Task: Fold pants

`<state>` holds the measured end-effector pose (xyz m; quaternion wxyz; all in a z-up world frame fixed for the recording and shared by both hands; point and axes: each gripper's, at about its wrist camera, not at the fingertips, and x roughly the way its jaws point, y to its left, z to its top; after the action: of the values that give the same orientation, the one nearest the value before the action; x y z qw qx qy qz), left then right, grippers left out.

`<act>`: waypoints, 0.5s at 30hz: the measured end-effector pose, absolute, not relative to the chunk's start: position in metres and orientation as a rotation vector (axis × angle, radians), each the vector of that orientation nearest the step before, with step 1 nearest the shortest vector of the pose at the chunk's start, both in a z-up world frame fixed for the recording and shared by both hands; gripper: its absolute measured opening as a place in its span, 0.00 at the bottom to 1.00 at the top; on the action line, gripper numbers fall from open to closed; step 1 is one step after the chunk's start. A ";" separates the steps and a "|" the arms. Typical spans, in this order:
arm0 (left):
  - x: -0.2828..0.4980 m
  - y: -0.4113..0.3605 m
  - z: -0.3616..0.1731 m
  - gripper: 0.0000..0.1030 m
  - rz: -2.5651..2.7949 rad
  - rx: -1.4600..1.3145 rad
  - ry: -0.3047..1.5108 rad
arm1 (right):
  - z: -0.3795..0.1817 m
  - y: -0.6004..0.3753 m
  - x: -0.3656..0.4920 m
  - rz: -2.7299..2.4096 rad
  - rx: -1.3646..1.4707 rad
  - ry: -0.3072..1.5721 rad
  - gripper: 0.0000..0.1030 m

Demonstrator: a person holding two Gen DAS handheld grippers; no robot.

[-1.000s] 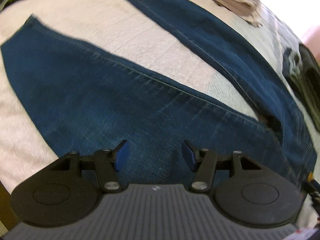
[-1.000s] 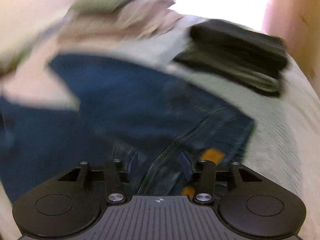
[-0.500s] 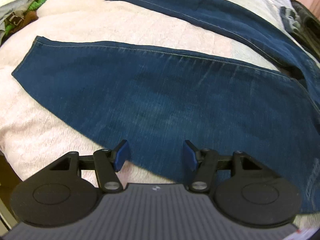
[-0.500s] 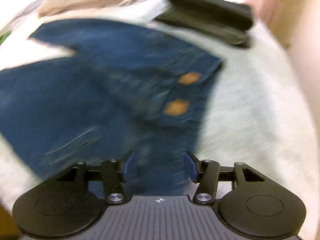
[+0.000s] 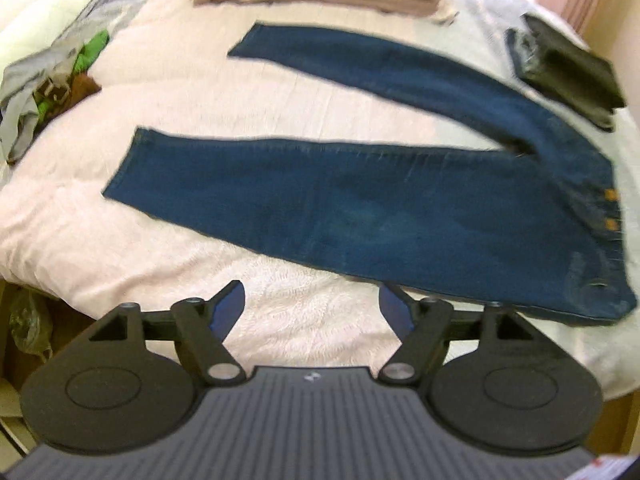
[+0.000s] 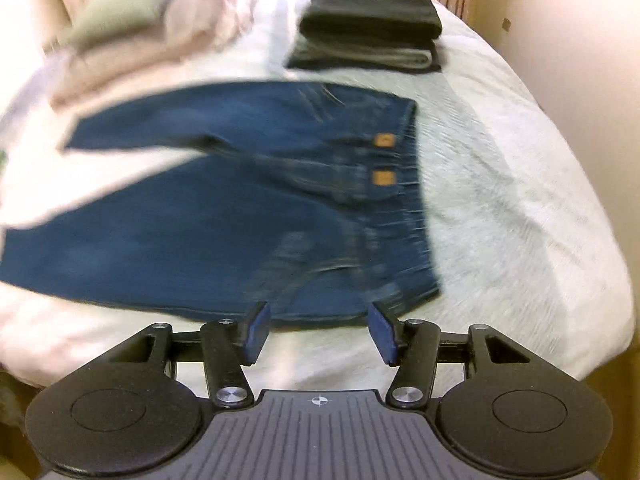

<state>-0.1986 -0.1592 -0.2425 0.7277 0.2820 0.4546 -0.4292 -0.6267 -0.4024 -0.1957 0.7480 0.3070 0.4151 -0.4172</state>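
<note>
The blue jeans [image 5: 360, 208] lie flat on the bed [image 5: 280, 320] with legs splayed apart. The left gripper [image 5: 312, 308] and right gripper [image 6: 318, 332] hover at the near edge, jaws spread, holding nothing

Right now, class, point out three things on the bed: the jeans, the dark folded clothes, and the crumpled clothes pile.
jeans [image 5: 360, 208]: left wrist view, middle of the near leg.
dark folded clothes [image 6: 372, 16]: right wrist view, top layer of the stack.
crumpled clothes pile [image 5: 44, 88]: left wrist view, grey garment at the bed's left edge.
</note>
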 end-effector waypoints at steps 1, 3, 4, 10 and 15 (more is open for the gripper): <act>-0.201 -0.154 -0.230 0.71 -0.961 0.622 0.992 | -0.182 -0.388 -0.626 -0.892 0.696 0.893 0.50; -0.205 -0.144 -0.210 0.72 -0.982 0.628 0.980 | -0.163 -0.376 -0.622 -0.853 0.720 0.900 0.51; -0.207 -0.141 -0.201 0.72 -0.994 0.632 0.975 | -0.152 -0.364 -0.621 -0.835 0.724 0.905 0.51; -0.223 -0.115 -0.162 0.72 -1.047 0.624 0.967 | -0.112 -0.334 -0.615 -0.813 0.691 0.900 0.52; -0.235 -0.100 -0.140 0.72 -1.050 0.604 0.949 | -0.100 -0.343 -0.613 -0.800 0.664 0.877 0.52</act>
<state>-0.2345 -0.1004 -0.1403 0.7185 0.2730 0.4289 -0.4746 -0.6125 -0.3432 -0.0997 0.7775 0.3070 0.4057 -0.3697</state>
